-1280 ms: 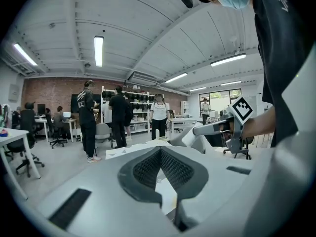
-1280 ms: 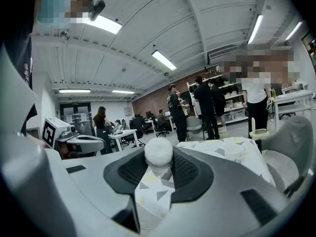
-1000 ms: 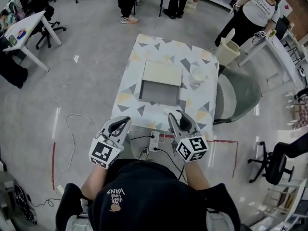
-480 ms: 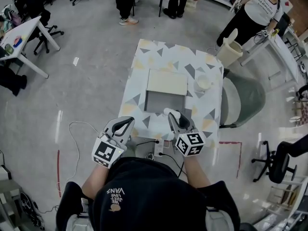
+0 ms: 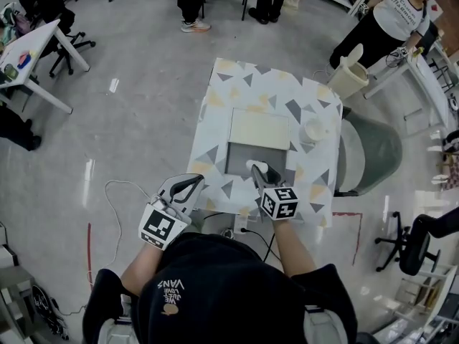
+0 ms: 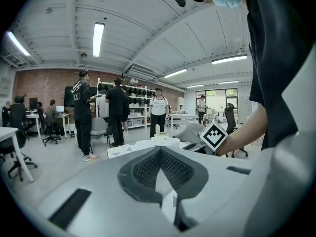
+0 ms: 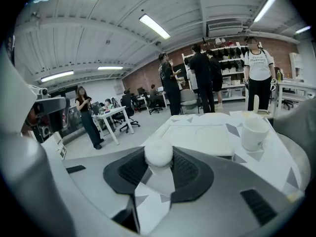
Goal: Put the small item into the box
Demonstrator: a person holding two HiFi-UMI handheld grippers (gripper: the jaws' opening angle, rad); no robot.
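**A:** What are the two grippers doing?

**B:** The right gripper (image 5: 259,171) pinches a small white ball (image 7: 158,152) between its jaw tips. The pads sit on either side of it, so the ball rides clear of the table (image 5: 231,84). The left gripper (image 6: 160,154) has its jaws together with nothing between them. It hangs at the lower left, off the table's near edge, probably just to stay out of the way.

**A:** Why is the ball held there?

**B:** In the head view it sits over the near part of the open box (image 5: 237,156), at the frame's centre. That looks like the position for a drop into the grey interior.

**A:** Does anything stand in the way?

**B:** Nothing that I can see. The cream lid (image 5: 259,129) lies just beyond the opening, toward the top of the frame. A white cup (image 5: 314,130) stands to the right of the box, apart from it. A green chair (image 5: 369,149) stands at the table's right side, and people stand well off along the upper edge.
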